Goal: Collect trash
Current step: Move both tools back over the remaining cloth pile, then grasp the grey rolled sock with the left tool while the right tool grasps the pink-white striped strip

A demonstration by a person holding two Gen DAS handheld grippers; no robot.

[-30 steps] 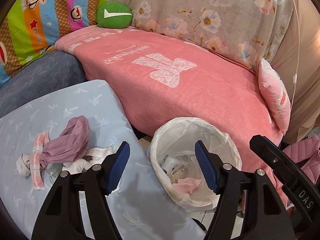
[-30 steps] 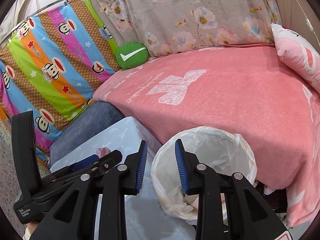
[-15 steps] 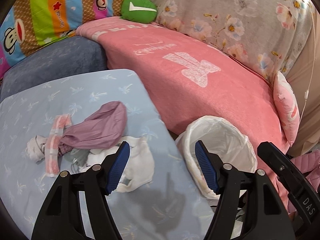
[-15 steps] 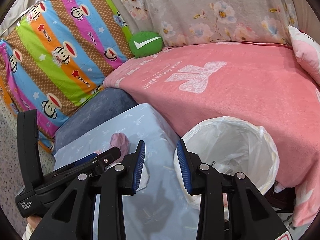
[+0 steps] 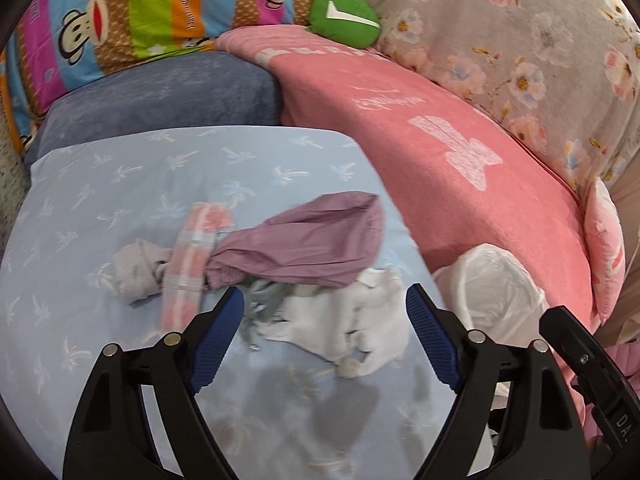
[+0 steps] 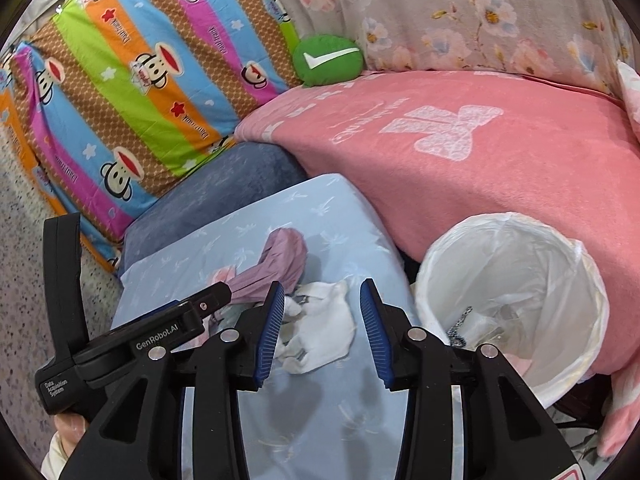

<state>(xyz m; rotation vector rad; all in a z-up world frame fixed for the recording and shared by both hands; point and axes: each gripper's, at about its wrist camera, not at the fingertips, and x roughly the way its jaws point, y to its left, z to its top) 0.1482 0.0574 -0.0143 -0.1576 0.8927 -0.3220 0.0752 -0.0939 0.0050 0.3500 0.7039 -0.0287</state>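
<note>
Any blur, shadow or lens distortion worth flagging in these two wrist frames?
Left wrist view: slight motion blur on the striped pink cloth; gripper shadows on the blue sheet. Right wrist view: sharper; fisheye bends the pink blanket; black vignette in the corners of both.

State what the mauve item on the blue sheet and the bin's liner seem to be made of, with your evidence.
Mauve item: seemingly thin woven cloth, matte; soft folds and a gathered, elasticated-looking end. Bin liner: thin plastic film, translucent white, slightly glossy; it crinkles and folds over the rim.

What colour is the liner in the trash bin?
White, slightly see-through; the bin liner shows best in the right wrist view.
</note>
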